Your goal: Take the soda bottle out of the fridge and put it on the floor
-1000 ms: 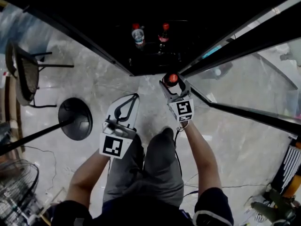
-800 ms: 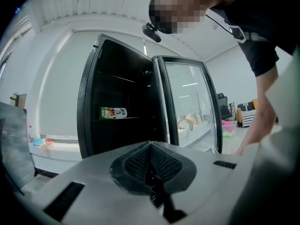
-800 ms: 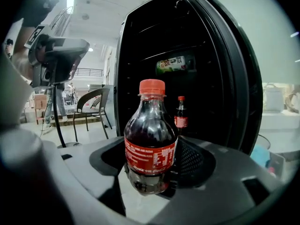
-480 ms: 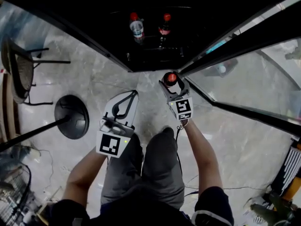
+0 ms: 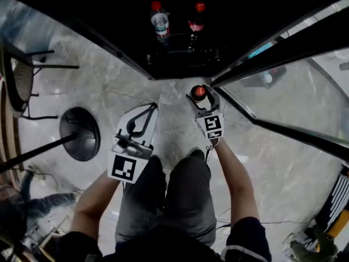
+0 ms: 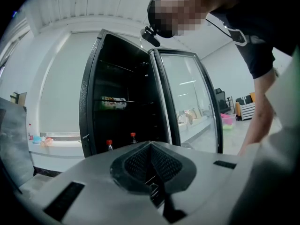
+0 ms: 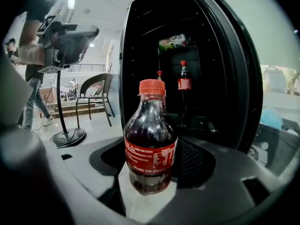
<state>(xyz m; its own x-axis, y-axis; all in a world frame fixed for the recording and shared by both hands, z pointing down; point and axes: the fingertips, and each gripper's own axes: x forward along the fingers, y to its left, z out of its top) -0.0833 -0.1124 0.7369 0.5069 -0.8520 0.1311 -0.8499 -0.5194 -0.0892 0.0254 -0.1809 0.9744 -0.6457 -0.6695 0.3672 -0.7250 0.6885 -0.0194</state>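
At the far left of the head view a dark chair (image 5: pixel 16 81) stands on the pale marbled floor (image 5: pixel 120 86), with the round black base of a stand (image 5: pixel 80 134) just to its right. Next comes the left gripper (image 5: pixel 152 109), held above the person's left knee; its jaws are pressed together at the tips and hold nothing. Ahead of it the fridge (image 5: pixel 136 42) stands open and dark inside, with a clear bottle (image 5: pixel 159 22) and a cola bottle (image 5: pixel 196 19) side by side on a low shelf. Right of the left gripper, the right gripper (image 5: pixel 200 98) has its jaws spread wide and clamped on the sides of the soda bottle (image 7: pixel 150 144). That bottle is upright, red cap up, outside the fridge and just before its open front, low over the floor; whether its base touches the floor I cannot tell. Farthest right, the glass door (image 5: pixel 283 91) is swung wide open.
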